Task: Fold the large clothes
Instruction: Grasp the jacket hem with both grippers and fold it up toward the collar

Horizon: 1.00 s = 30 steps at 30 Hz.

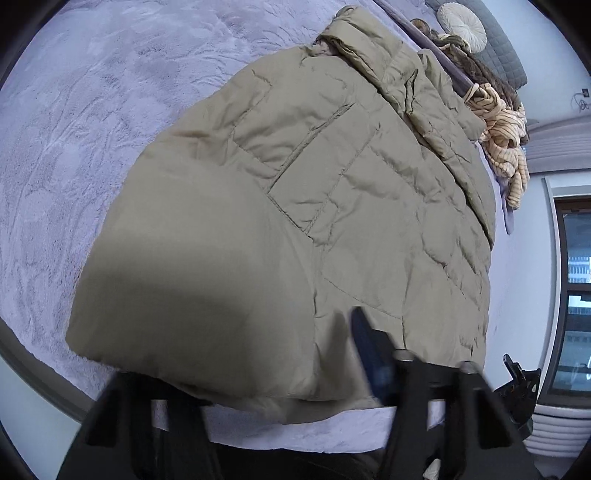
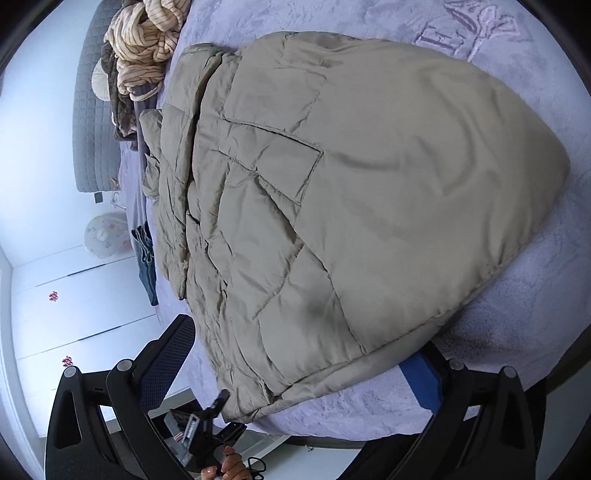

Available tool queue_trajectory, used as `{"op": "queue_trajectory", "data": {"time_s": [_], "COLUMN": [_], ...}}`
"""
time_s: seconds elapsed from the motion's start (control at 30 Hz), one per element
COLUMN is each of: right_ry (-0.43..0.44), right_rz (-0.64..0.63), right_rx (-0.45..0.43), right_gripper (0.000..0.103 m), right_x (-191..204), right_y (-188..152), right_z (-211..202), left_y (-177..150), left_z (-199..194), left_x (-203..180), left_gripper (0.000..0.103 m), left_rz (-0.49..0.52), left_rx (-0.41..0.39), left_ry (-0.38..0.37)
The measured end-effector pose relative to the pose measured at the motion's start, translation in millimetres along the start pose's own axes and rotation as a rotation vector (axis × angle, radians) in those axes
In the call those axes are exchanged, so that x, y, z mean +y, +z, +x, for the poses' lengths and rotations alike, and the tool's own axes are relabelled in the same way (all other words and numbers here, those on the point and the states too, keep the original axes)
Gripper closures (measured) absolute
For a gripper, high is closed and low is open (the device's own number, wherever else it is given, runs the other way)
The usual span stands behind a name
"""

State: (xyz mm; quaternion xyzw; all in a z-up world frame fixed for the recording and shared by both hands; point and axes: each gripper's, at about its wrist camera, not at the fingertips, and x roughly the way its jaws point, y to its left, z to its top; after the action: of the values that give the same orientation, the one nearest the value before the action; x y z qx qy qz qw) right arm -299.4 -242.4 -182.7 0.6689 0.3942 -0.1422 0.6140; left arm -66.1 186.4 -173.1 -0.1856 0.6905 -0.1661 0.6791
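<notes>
A khaki quilted jacket (image 1: 314, 192) lies spread on the lavender bed cover (image 1: 74, 129), hem toward me and collar far away. My left gripper (image 1: 306, 332) is at the near hem. Its right finger (image 1: 369, 350) lies on top of the cloth, its other finger is hidden beneath the hem, and it is shut on that edge. In the right wrist view the same jacket (image 2: 369, 184) fills the middle. My right gripper (image 2: 303, 343) stands wide open across the hem, one finger (image 2: 173, 350) beside the jacket's left edge and the other (image 2: 421, 376) tucked at the hem's right. A hand (image 2: 231, 465) holds the left gripper (image 2: 218, 406) at the jacket's near corner.
A cream striped garment (image 1: 506, 140) and brown clothes are piled by the grey quilted headboard (image 2: 92, 110), with a round cushion (image 1: 461, 22). Jeans (image 2: 146, 258) hang over the bed's side. A window (image 1: 576, 295) stands beyond the bed edge.
</notes>
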Motion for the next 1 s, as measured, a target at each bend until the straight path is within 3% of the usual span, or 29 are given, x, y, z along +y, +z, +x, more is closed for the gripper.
{"op": "queue_trajectory", "data": {"time_s": [0.03, 0.07, 0.1, 0.13, 0.17, 0.33, 0.57, 0.83, 1.0], "right_ry": [0.017, 0.025, 0.023, 0.023, 0.025, 0.031, -0.004, -0.016, -0.037], "right_rz": [0.015, 0.032, 0.051, 0.066, 0.075, -0.016, -0.302, -0.572, -0.639], "right_rx": [0.0, 0.005, 0.014, 0.019, 0.021, 0.021, 0.0, -0.01, -0.039], "right_gripper": [0.02, 0.048, 0.062, 0.087, 0.091, 0.095, 0.095, 0.096, 0.096], "right_x": [-2, -4, -8, -11, -13, 7, 102, 221, 283], "right_y": [0, 0, 0, 0, 1, 6, 42, 109, 154], "right_z": [0, 1, 1, 1, 1, -6, -23, -15, 13], "left_y": [2, 3, 4, 5, 7, 18, 56, 130, 189], "left_z": [1, -3, -12, -17, -24, -59, -106, -125, -115], "left_x": [-2, -3, -2, -5, -9, -33, -87, -166, -200], "left_gripper": [0.085, 0.086, 0.086, 0.09, 0.09, 0.09, 0.09, 0.09, 0.09], "left_rz": [0.008, 0.02, 0.038, 0.059, 0.082, 0.158, 0.224, 0.269, 0.279], "left_rx": [0.001, -0.014, -0.035, -0.054, -0.069, -0.158, -0.315, -0.483, -0.513], "left_ry": [0.0, -0.004, -0.007, -0.004, 0.0, 0.009, 0.011, 0.059, 0.085]}}
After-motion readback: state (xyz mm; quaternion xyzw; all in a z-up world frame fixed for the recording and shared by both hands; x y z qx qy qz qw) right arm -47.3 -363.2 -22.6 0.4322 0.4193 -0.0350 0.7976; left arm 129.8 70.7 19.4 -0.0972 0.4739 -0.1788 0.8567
